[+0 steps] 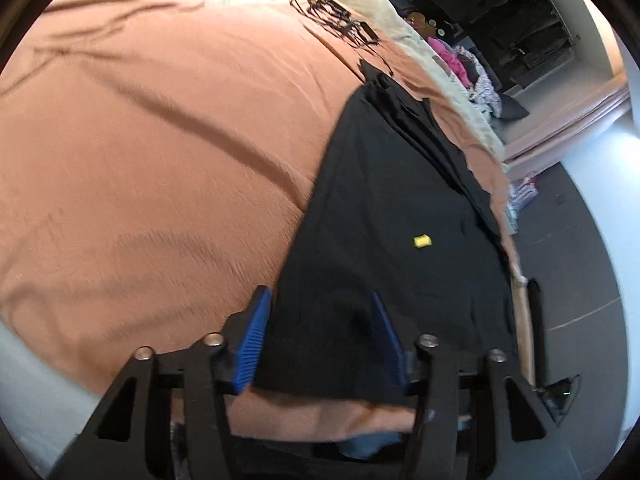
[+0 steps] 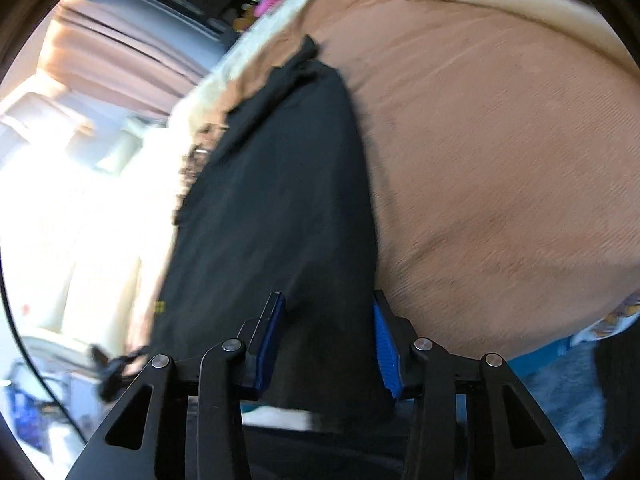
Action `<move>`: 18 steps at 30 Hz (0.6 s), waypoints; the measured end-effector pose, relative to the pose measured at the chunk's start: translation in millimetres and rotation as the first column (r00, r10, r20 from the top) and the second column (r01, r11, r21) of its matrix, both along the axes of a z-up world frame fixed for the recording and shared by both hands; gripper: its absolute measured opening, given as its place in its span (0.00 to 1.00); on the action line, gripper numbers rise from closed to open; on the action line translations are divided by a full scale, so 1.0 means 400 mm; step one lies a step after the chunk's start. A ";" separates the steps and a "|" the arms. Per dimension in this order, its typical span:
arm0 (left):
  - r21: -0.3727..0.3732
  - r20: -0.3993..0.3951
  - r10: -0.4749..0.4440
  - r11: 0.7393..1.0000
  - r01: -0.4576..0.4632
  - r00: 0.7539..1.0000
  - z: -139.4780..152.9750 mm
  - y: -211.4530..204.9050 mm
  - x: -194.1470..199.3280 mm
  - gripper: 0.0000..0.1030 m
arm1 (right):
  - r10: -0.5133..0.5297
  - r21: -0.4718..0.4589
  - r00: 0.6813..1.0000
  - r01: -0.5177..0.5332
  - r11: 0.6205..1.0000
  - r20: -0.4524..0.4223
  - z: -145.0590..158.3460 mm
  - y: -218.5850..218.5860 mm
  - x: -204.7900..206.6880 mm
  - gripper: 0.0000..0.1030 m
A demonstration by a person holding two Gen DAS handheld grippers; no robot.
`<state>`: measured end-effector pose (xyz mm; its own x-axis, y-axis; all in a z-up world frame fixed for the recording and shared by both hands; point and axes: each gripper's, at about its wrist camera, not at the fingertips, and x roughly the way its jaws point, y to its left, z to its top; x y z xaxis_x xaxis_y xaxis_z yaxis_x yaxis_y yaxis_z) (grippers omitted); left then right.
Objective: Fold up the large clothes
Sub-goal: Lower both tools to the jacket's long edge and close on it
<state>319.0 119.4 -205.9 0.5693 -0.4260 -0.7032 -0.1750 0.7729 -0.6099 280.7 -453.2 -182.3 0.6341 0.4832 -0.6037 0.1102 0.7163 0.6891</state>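
Note:
A black garment [image 1: 392, 208] lies flat in a long strip along the edge of a bed with a rust-orange cover [image 1: 160, 140]. A small yellow tag [image 1: 421, 241] sits on it. My left gripper [image 1: 319, 293] straddles the garment's near corner, its blue pads [image 1: 256, 336] apart with cloth lying between them, not pinched. In the right wrist view the same black garment [image 2: 280, 184] runs away from me. My right gripper [image 2: 327, 295] stands over its near end, with the jaws apart and the fabric flat between them, the right pad at the garment's edge.
A cream blanket [image 1: 372, 4] borders the far side of the bed cover [image 2: 500, 160]. A heap of pink and patterned clothes [image 1: 448, 56] lies beyond. Grey floor [image 1: 580, 260] drops off beside the bed. A black cord [image 2: 116, 364] hangs at the garment's near left.

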 end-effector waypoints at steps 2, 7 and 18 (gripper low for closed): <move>-0.035 0.002 -0.011 0.999 0.011 1.000 0.001 -0.001 -0.009 0.48 | 0.003 0.039 0.999 -0.004 0.999 0.043 0.000 -0.007 -0.023 0.43; -0.167 0.024 -0.012 0.986 0.016 1.000 0.002 0.001 -0.020 0.48 | 0.004 0.109 0.998 -0.011 0.994 0.067 -0.022 -0.013 -0.046 0.43; -0.132 0.092 -0.003 0.991 0.015 0.996 0.058 -0.061 0.020 0.48 | 0.011 0.141 0.998 -0.019 0.990 0.056 -0.046 0.043 -0.010 0.43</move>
<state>327.0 95.2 -182.9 0.6245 -0.5171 -0.5853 -0.1074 0.6855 -0.7202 276.8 -436.1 -200.9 0.6564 0.5710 -0.4930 0.0588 0.6127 0.7881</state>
